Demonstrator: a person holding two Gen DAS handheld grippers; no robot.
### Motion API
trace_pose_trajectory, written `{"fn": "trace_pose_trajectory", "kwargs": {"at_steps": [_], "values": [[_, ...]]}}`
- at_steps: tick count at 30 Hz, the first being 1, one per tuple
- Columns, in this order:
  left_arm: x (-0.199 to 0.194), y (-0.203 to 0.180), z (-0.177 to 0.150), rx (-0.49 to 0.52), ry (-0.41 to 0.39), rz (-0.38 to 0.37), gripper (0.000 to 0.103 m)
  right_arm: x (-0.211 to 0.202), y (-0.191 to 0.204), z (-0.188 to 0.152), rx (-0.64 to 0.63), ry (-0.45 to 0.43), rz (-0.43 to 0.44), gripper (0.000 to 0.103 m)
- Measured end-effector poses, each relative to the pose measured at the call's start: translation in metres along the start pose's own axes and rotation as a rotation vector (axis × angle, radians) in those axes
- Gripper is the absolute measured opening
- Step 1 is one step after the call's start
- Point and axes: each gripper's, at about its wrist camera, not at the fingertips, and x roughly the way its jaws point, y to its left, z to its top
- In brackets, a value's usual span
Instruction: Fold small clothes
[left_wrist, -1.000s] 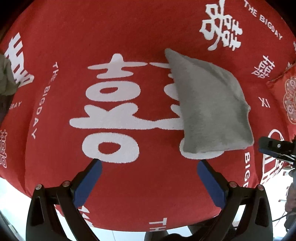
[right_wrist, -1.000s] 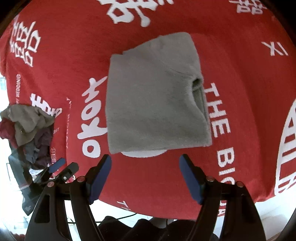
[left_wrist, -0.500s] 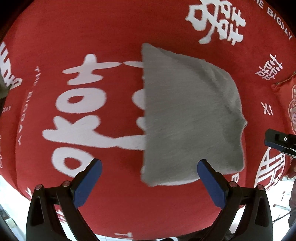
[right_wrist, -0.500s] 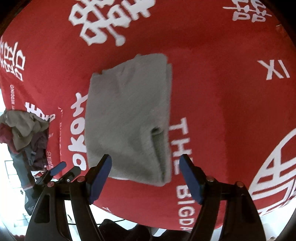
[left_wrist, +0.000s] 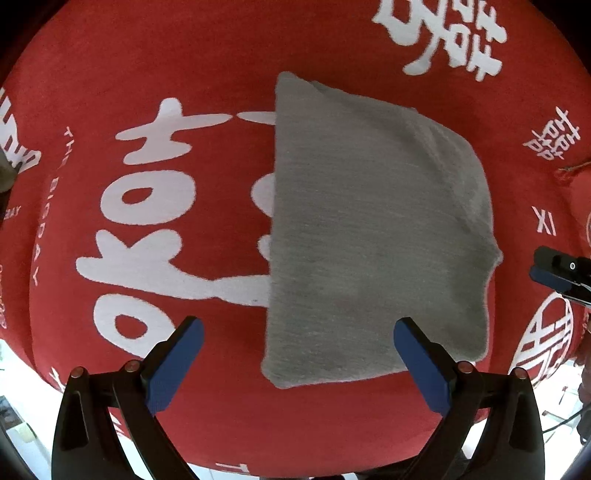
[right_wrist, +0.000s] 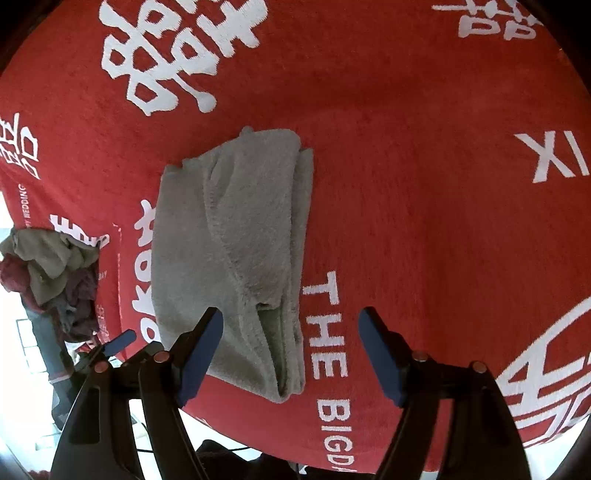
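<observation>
A folded grey fleece garment (left_wrist: 373, 236) lies flat on the red cloth with white characters (left_wrist: 184, 74). My left gripper (left_wrist: 299, 363) is open and empty, hovering over the garment's near edge. In the right wrist view the garment (right_wrist: 236, 251) shows its layered folded edge on the right side. My right gripper (right_wrist: 291, 354) is open and empty, above the garment's near right corner. The right gripper's tip also shows at the right edge of the left wrist view (left_wrist: 561, 275).
A heap of unfolded clothes (right_wrist: 51, 273) lies at the left edge of the red cloth. The cloth's front edge (right_wrist: 258, 439) drops off just below the grippers. A red patterned cushion (left_wrist: 580, 192) sits at the far right.
Both grippers have shifted sideways over the garment. In the left view the garment moved toward centre and grew. In the right view it swung to the left and lower.
</observation>
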Motion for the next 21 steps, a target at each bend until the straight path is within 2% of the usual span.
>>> {"fn": "trace_pose_trajectory", "kwargs": {"at_steps": [7, 16, 21], "values": [[0.012, 0.021, 0.006, -0.048, 0.022, -0.035, 0.103, 0.015, -0.005, 0.012, -0.006, 0.023, 0.017, 0.079], [0.029, 0.029, 0.021, -0.054, 0.044, -0.161, 0.103, 0.038, -0.017, 0.031, 0.035, 0.049, 0.099, 0.079], [0.042, 0.025, 0.03, -0.028, 0.061, -0.193, 0.103, 0.049, -0.025, 0.042, 0.042, 0.051, 0.146, 0.079]]}}
